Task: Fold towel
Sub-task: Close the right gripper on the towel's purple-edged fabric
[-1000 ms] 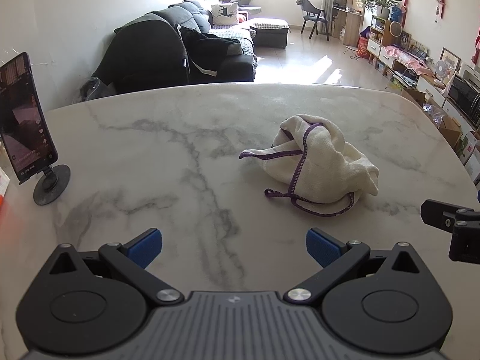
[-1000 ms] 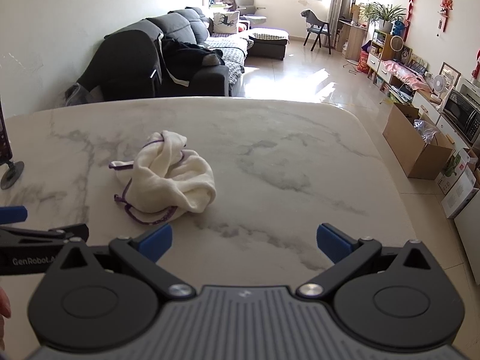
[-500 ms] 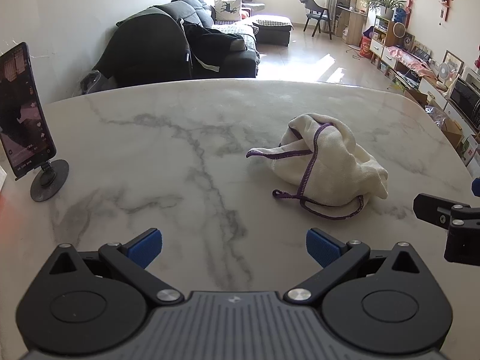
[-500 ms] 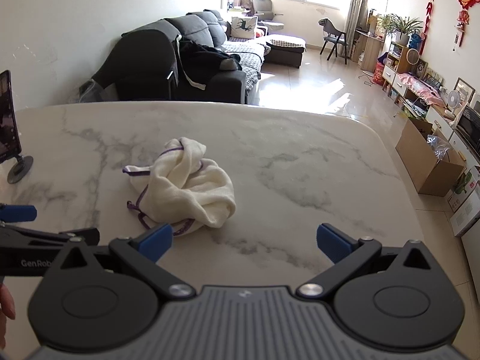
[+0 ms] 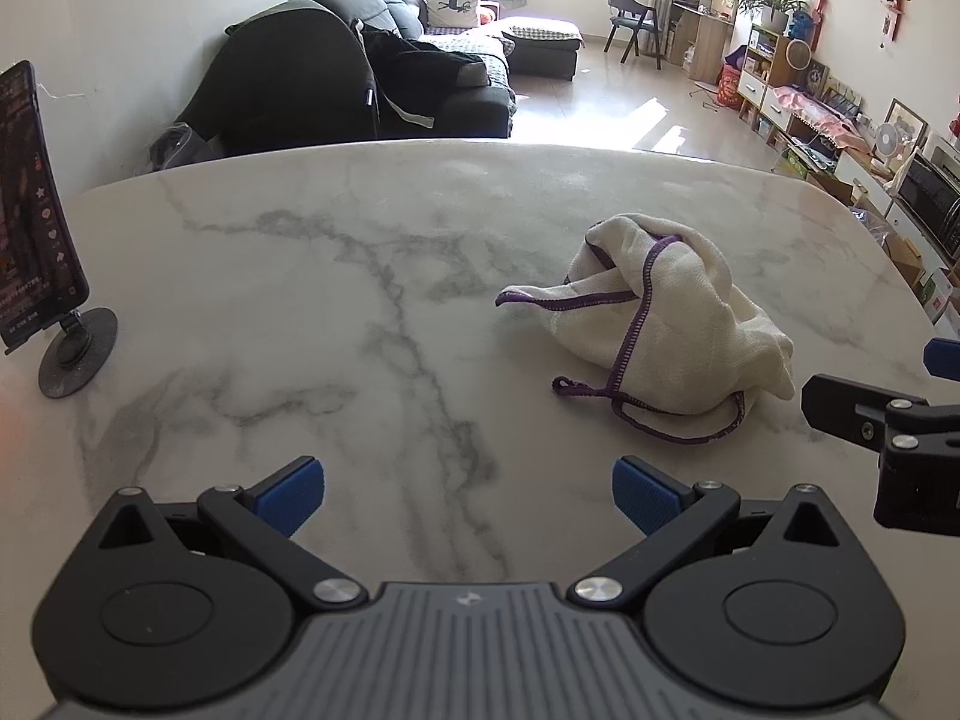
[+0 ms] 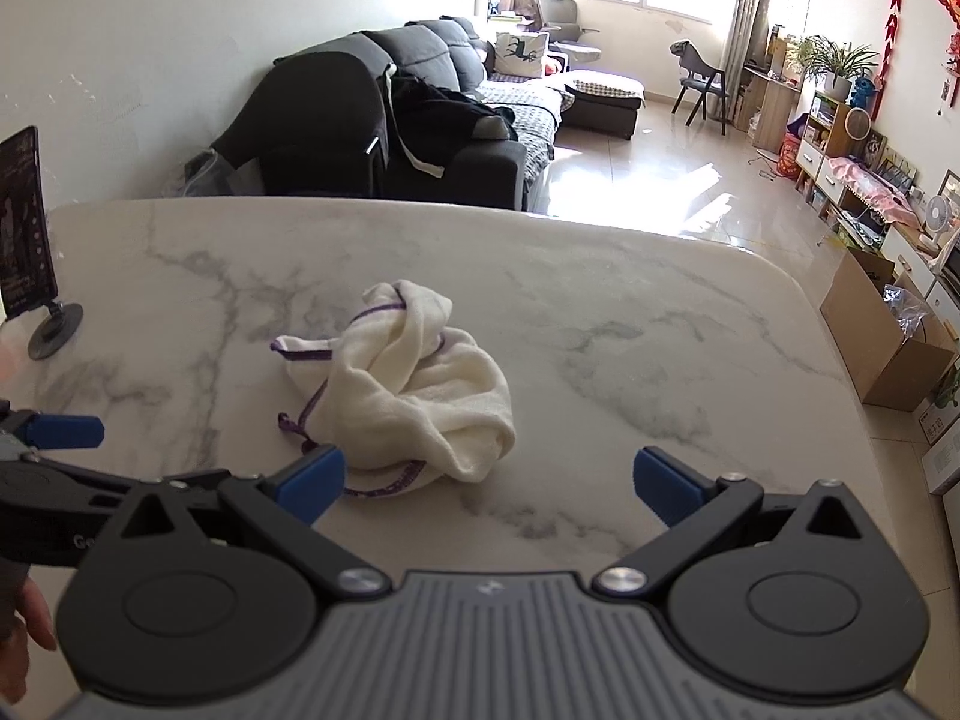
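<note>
A cream towel with purple edging (image 5: 672, 324) lies crumpled in a heap on the white marble table (image 5: 300, 312). It also shows in the right wrist view (image 6: 414, 390). My left gripper (image 5: 468, 495) is open and empty, above the table, short of the towel and to its left. My right gripper (image 6: 489, 480) is open and empty; the towel's near edge lies just beyond its left fingertip (image 6: 315, 474). Each gripper shows at the edge of the other's view.
A phone on a round black stand (image 5: 36, 228) is at the table's left side, also in the right wrist view (image 6: 27, 252). Beyond the table are a dark sofa (image 6: 390, 126), a cardboard box (image 6: 888, 330) on the floor at the right, and shelves.
Both grippers have moved forward toward the towel, which now looks larger and nearer. The right gripper has shifted so the towel sits closer to its centre. Both stay open.
</note>
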{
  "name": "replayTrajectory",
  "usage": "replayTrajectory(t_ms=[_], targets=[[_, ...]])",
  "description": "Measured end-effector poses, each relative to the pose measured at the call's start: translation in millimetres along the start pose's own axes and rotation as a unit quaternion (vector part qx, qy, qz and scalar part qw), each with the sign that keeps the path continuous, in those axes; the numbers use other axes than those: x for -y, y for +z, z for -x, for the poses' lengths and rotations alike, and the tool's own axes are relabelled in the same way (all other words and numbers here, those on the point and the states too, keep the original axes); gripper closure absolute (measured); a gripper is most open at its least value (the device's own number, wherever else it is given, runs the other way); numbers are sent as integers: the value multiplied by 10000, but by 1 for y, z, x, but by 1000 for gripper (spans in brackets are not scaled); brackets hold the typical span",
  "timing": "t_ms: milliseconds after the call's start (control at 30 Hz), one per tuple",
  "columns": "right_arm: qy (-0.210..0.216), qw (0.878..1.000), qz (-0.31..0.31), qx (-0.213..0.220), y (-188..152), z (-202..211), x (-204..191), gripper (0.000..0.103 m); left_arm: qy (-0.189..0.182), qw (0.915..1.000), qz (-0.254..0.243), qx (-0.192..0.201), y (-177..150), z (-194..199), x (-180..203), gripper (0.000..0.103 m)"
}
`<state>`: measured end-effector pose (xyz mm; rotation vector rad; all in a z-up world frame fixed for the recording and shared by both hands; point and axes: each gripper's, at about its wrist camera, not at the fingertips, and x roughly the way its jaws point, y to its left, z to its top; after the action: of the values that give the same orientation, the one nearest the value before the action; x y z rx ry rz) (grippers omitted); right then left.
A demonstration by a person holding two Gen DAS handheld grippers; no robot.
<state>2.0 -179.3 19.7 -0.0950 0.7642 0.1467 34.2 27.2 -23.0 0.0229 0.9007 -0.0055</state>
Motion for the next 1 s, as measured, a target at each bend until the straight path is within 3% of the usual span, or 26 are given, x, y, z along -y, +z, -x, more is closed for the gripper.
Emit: replayTrajectory(t_ms=[1000], targets=[[272,9996,22,-36,14,-28,-13,17,-23,10000,62,-71,5,-17,-4,1]])
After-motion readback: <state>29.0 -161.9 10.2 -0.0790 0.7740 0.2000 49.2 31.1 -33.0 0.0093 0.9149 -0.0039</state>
